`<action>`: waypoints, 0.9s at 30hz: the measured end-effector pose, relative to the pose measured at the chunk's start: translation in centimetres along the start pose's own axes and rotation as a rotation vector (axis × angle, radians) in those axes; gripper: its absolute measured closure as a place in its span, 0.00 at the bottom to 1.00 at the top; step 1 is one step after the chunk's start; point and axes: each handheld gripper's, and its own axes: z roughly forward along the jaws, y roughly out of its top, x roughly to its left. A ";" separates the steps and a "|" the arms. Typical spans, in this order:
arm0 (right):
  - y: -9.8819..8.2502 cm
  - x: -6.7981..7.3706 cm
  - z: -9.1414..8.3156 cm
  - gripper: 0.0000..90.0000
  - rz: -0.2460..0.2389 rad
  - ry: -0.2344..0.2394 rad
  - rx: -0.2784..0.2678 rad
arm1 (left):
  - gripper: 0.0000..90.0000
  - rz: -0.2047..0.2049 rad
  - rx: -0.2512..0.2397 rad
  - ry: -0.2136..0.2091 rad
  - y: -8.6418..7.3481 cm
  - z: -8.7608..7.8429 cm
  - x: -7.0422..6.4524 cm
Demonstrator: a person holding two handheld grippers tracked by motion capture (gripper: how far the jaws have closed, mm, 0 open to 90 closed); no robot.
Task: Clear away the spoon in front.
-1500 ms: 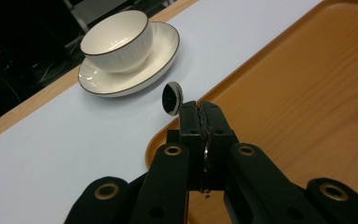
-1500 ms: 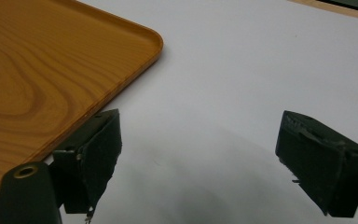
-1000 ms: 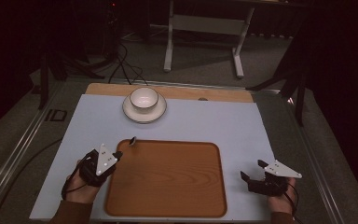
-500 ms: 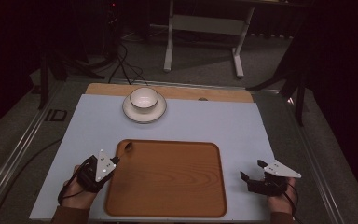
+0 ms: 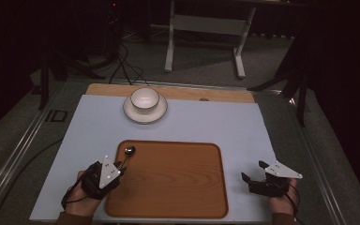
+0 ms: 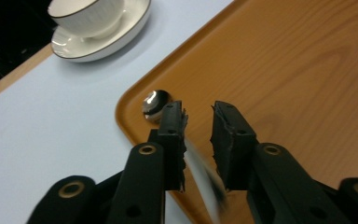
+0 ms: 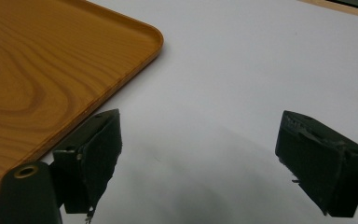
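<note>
the left gripper (image 6: 198, 112), jaws just parting, is releasing the spoon (image 6: 156, 103) into the tray (image 5: 178, 187)'s far-left corner; next, backing away clear, while the right gripper (image 5: 252, 170) is waiting spread wide.

left gripper (image 5: 120, 167) just opening; right gripper (image 5: 252, 171) wide

Far ahead of my left gripper a cup (image 5: 144, 97) sat upright on its saucer (image 5: 145, 113), well apart from me, on the pale mat (image 5: 215, 122).
</note>
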 end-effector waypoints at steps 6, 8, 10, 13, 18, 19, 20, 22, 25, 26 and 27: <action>0.0 0.0 0.0 0.16 -0.002 0.003 0.002 | 0.64 -0.007 -0.020 0.003 0.1 0.0 -0.3; 0.0 0.0 0.0 0.16 -0.003 0.003 0.003 | 0.60 -0.029 -0.033 0.007 0.2 0.0 0.0; 0.0 0.0 0.1 0.16 -0.002 0.003 0.002 | 0.57 -0.050 -0.048 0.012 0.3 0.1 0.4; 0.0 0.0 0.1 0.16 -0.001 0.003 0.002 | 0.52 -0.076 -0.059 0.022 0.5 0.3 0.9; 0.0 0.0 0.1 0.16 -0.002 0.003 0.001 | 0.48 -0.107 -0.076 0.043 1.0 0.7 1.8; 0.0 0.0 0.1 0.16 -0.001 0.003 0.001 | 0.48 -0.117 -0.083 0.051 1.1 0.8 2.0; 0.0 0.0 0.1 0.16 -0.002 0.003 0.000 | 0.48 -0.136 -0.096 0.056 1.2 0.9 2.4; 0.0 0.0 0.1 0.16 -0.002 0.003 -0.001 | 0.47 -0.160 -0.106 0.055 1.4 1.1 2.9; 0.0 0.0 0.0 0.16 -0.002 0.002 -0.002 | 0.47 -0.188 -0.121 0.065 1.7 1.4 3.8; 0.0 0.0 0.0 0.16 -0.003 0.001 -0.004 | 0.47 -0.191 -0.122 0.070 1.8 1.4 4.1; 0.0 0.0 0.0 0.16 -0.001 0.000 -0.005 | 0.47 -0.197 -0.125 0.076 1.9 1.5 4.3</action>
